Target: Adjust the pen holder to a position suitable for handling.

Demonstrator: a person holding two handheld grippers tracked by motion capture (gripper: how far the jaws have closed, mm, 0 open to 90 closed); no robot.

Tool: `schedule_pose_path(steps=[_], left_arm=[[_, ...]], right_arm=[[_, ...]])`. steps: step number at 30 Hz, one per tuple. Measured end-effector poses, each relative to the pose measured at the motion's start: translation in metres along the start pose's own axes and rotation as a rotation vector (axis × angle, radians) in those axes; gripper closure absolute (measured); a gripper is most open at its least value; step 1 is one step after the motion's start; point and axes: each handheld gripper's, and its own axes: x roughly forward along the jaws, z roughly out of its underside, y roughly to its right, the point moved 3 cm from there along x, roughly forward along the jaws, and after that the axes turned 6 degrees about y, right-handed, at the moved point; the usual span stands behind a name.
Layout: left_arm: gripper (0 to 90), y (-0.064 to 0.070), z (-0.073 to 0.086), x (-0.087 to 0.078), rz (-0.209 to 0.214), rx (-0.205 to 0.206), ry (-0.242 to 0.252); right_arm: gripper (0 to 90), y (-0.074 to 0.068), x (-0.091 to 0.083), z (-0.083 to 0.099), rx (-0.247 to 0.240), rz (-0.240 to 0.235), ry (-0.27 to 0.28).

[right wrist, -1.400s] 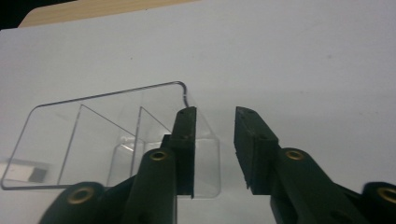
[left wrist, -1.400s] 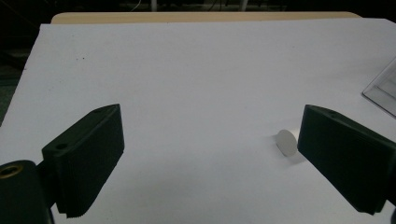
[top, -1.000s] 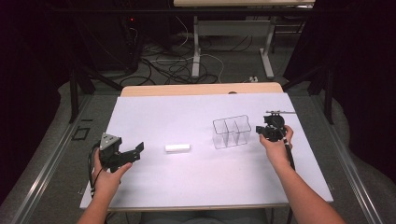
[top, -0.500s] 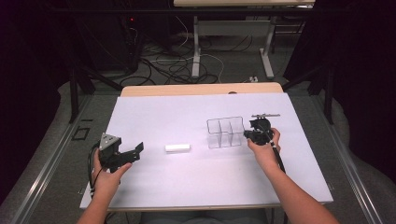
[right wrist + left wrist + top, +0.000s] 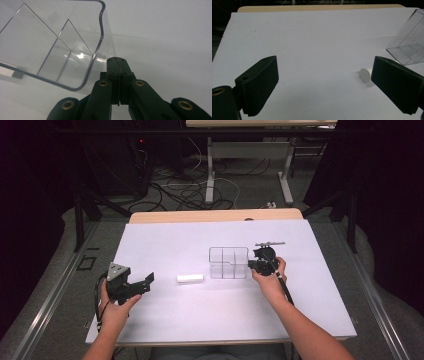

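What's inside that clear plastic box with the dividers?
Nothing that I can see: the clear box has bare compartments, with the white table showing through. The right tool, shut at its wall, hides a small strip.

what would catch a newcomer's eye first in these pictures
The clear plastic divided container near the middle of the white table stands out first, with the right gripper shut against its right wall. Just left of it lies a small white cylinder, alone on the bare surface. Farther left, the left gripper hangs with its jaws wide open, aimed toward that cylinder.
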Motion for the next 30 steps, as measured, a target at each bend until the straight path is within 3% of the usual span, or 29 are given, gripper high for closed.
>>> schedule_pose_path(steps=[9, 18, 30], left_arm=[[7.6, 0.000, 0.000, 0.000, 0.002, 0.000, -0.001], [8.0, 0.000, 0.001, 0.001, 0.004, 0.001, -0.003], [8.2, -0.001, 0.001, -0.002, 0.000, 0.004, -0.005]], right_arm=[[90.0, -0.012, 0.009, -0.005, -0.014, -0.019, 0.000], [89.9, -0.011, 0.014, -0.008, -0.020, -0.043, -0.006], [86.6, -0.007, -0.003, -0.003, -0.042, -0.091, 0.009]])
